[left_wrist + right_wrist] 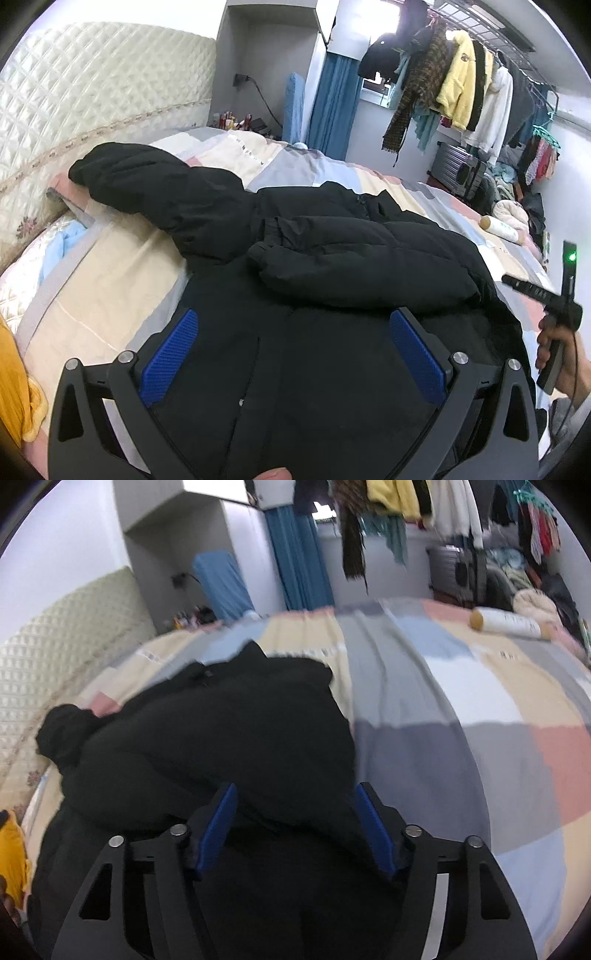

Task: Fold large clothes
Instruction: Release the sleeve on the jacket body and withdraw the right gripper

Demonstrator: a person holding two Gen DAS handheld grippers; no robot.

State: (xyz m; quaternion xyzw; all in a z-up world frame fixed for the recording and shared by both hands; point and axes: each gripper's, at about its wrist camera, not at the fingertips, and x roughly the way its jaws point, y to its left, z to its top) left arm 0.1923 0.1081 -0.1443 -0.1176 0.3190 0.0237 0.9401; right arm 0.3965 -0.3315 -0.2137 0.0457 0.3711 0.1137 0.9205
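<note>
A black puffy jacket point(332, 258) lies spread on the patchwork bedcover point(110, 280). One sleeve point(354, 266) is folded across its body; the other sleeve point(155, 184) stretches toward the headboard. My left gripper point(293, 317) hovers open over the jacket's lower body, its blue pads point(170, 354) wide apart and nothing pinched. In the blurred right wrist view, my right gripper point(295, 790) stands partly open at the right edge of the jacket point(221, 738), with black fabric between its pads point(373, 827). A hand point(557, 350) holds that gripper's handle at the right of the left wrist view.
A cream bottle point(509, 626) lies on the bedcover point(443, 701) at the far right. The quilted headboard point(92, 110) runs along the left. Hanging clothes point(461, 85) and a suitcase point(458, 170) stand beyond the bed. A yellow cloth point(14, 387) sits at the near left.
</note>
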